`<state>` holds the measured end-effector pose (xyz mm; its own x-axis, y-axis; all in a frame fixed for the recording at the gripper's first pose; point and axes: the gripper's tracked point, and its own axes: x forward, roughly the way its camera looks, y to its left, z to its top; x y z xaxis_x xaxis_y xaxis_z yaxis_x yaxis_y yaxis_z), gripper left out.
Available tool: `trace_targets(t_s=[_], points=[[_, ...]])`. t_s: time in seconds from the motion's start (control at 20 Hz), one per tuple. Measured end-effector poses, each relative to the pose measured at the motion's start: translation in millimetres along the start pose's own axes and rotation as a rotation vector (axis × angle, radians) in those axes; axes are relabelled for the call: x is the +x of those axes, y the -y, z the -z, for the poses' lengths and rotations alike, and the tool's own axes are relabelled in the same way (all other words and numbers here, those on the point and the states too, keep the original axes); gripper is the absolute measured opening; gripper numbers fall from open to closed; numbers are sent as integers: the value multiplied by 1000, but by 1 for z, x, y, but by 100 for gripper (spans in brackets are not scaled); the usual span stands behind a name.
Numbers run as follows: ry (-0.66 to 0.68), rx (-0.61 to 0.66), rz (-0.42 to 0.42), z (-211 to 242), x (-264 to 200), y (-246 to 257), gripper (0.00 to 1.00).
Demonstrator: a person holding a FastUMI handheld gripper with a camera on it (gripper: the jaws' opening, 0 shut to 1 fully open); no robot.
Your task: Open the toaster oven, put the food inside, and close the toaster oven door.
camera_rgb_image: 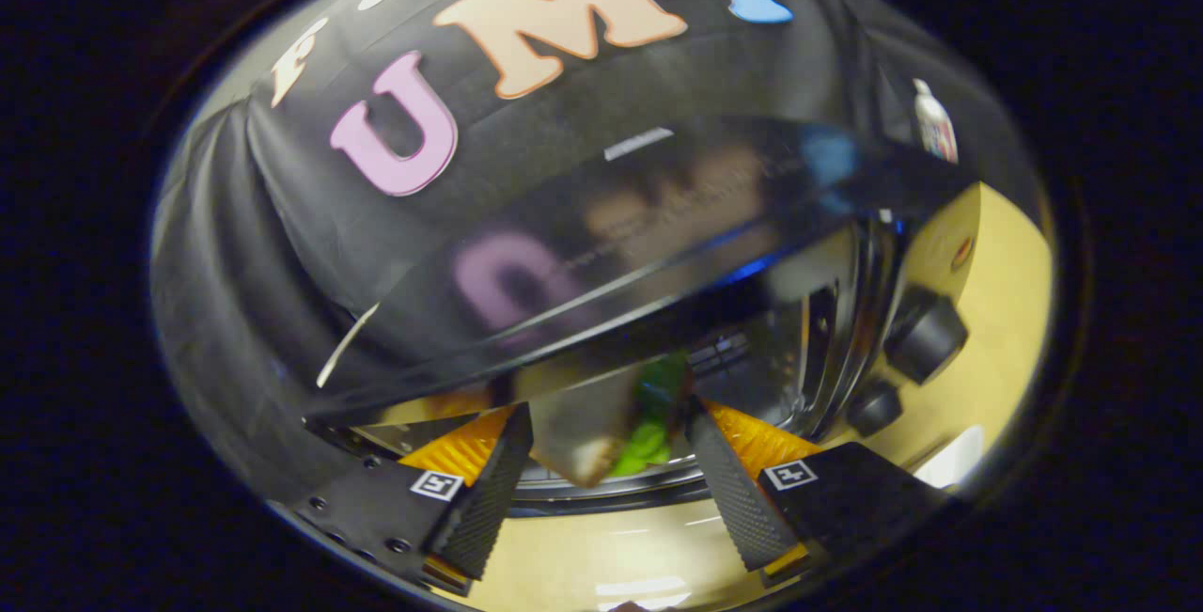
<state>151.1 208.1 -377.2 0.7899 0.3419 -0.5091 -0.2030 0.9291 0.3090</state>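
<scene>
The black cloth booth wall (282, 245) fills the background beyond everything else; the view is strongly tilted, so the gripper is held rolled to one side and pointed at the appliance from close range.

The black toaster oven with glossy top and chrome-trimmed front (658, 217) stands on the pale yellow wooden desk (1006, 311); its dark reflective top mirrors the wall behind; its front face sits just ahead of the fingers; whether the door is open or closed cannot be told with certainty, though a dark cavity with rack bars appears beyond the fingers.

Two round black control knobs (926, 335) sit on the oven's front panel, one larger and one smaller, beside the cavity and beyond the right finger.

The gripper (606, 462) shows two black textured fingers (489, 490) with orange backing and small square markers on their bases; the fingers stand moderately apart, angled inward toward each other.

The food, a pale wedge-shaped piece with green filling (611, 438), sits between the fingers at their tips; both inner pads appear to press against its sides, holding it at the oven's mouth; blur limits certainty on contact.

A small white tube-like object (935, 123) stands against the wall behind the oven.
</scene>
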Motion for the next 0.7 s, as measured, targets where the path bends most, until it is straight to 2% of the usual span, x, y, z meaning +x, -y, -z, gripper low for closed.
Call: trace_targets(t_s=[0.15,0.4,0.7], points=[[15,-83,-15,-8,-25,-5,99],[-65,-156,-40,8,-86,0,99],[-234,-224,-74,64,-174,15,100]])
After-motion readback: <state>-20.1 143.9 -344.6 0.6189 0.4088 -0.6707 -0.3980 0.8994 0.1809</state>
